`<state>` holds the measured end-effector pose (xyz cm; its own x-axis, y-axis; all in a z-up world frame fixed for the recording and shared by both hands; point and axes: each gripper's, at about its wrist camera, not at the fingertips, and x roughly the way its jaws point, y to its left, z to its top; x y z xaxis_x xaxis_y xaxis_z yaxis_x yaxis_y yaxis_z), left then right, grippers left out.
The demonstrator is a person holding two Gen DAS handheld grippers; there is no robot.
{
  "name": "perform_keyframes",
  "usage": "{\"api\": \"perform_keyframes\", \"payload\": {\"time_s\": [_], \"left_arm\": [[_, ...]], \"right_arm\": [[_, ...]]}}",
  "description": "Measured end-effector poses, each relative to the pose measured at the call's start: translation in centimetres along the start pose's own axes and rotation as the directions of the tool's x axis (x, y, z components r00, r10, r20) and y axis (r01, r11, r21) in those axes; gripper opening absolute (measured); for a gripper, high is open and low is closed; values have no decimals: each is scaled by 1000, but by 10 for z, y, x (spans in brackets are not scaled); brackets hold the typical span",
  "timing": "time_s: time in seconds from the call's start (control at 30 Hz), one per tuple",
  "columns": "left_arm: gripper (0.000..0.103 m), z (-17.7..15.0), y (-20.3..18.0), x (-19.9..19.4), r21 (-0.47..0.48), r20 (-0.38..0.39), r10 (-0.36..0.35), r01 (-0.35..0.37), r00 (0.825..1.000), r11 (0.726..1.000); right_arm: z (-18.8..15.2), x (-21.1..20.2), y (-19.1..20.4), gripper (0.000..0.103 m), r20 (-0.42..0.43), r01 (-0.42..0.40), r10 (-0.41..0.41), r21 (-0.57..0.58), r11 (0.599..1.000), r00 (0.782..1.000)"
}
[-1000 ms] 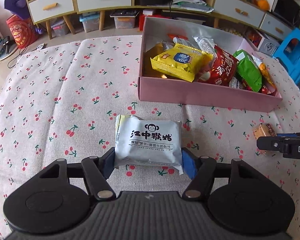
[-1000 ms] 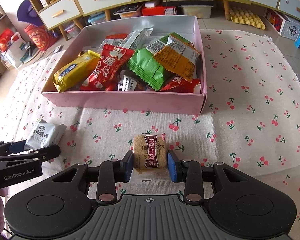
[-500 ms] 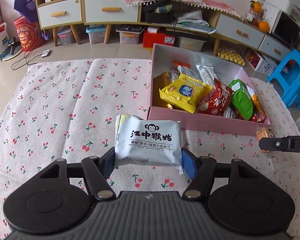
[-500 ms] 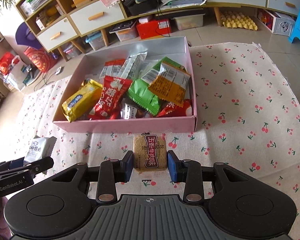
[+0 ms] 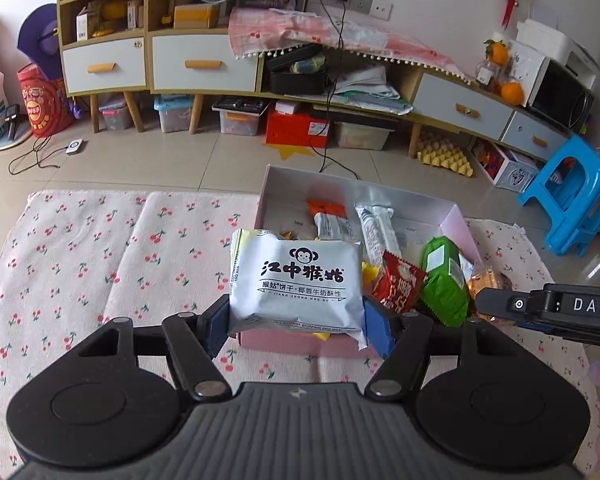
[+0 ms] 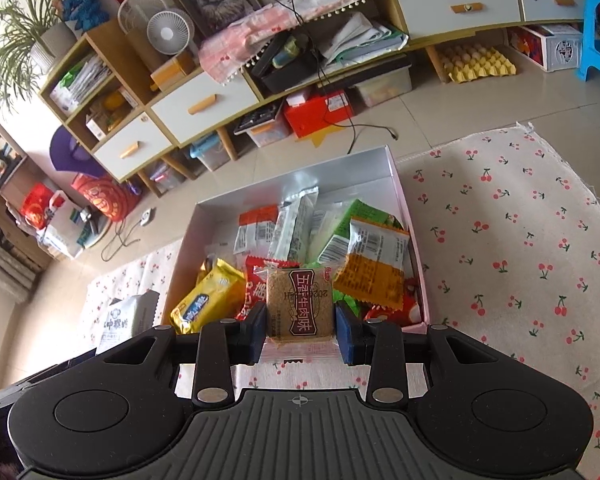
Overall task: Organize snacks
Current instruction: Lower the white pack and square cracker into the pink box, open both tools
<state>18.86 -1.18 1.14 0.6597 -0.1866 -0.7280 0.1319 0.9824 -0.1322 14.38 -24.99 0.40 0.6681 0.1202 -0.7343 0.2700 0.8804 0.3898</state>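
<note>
- Two grippers are each holding a snack above the near wall of the pink box (image 6: 416, 240).
- Left gripper (image 5: 296, 320) is clamping a white monkey-logo biscuit pack (image 5: 296, 284) between its blue pads, held up over the box's near-left corner.
- Right gripper (image 6: 300, 328) is pinching a small brown biscuit packet (image 6: 300, 304) by its sides, held over the box's near edge.
- Box is sitting on a cherry-print cloth (image 6: 520, 240), holding a yellow pack (image 6: 208, 300), a green pack (image 5: 440, 280) and an orange pack (image 6: 376, 268).

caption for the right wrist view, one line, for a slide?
Right gripper holds a brown biscuit packet above the near edge of the pink snack box on the cherry-print cloth.
</note>
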Motion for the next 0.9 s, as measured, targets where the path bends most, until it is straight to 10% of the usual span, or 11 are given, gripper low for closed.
{"api": "perform_keyframes", "payload": {"time_s": [0.9], "left_arm": [[70, 37, -24, 75, 113, 7, -2, 1, 1000, 994]], "right_arm": [[55, 59, -45, 35, 109, -125, 117, 65, 990, 987]]}}
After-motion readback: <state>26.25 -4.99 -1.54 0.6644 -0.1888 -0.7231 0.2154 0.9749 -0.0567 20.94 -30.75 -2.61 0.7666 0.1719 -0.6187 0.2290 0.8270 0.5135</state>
